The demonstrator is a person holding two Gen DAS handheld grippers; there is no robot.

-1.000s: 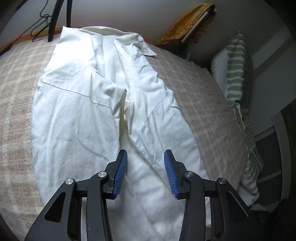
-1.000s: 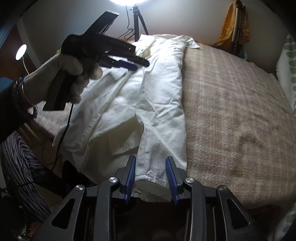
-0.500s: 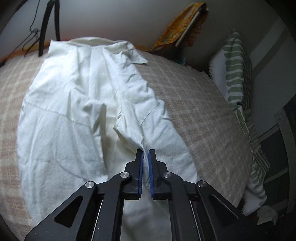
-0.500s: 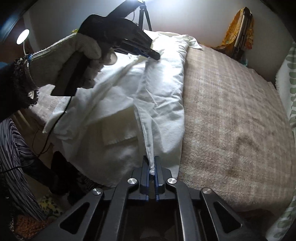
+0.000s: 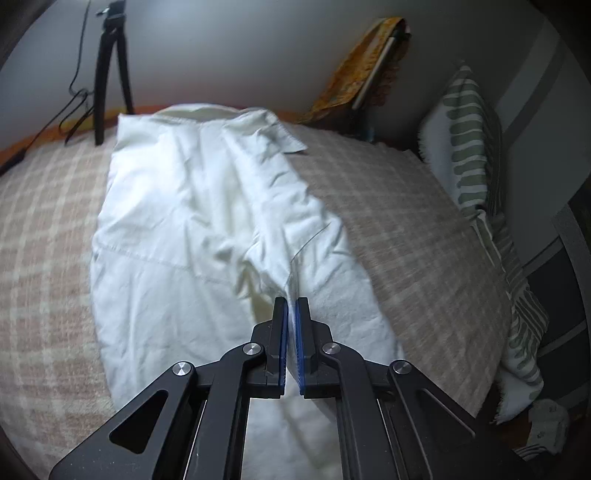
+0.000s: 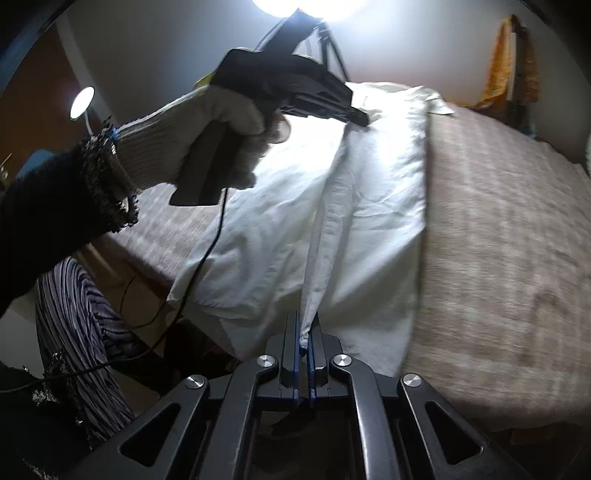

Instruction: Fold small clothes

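On the plaid blanket (image 5: 406,229), left gripper (image 5: 291,306) and right gripper (image 6: 303,332) each pinched the white shirt's (image 5: 177,229) right edge; bare blanket lay right

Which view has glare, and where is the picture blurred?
Right wrist view: a lamp at the top edge burns out, leaving the gloved hand backlit and the blanket smeared. Left wrist view: even light, no glare; the white garment is softly blurred.
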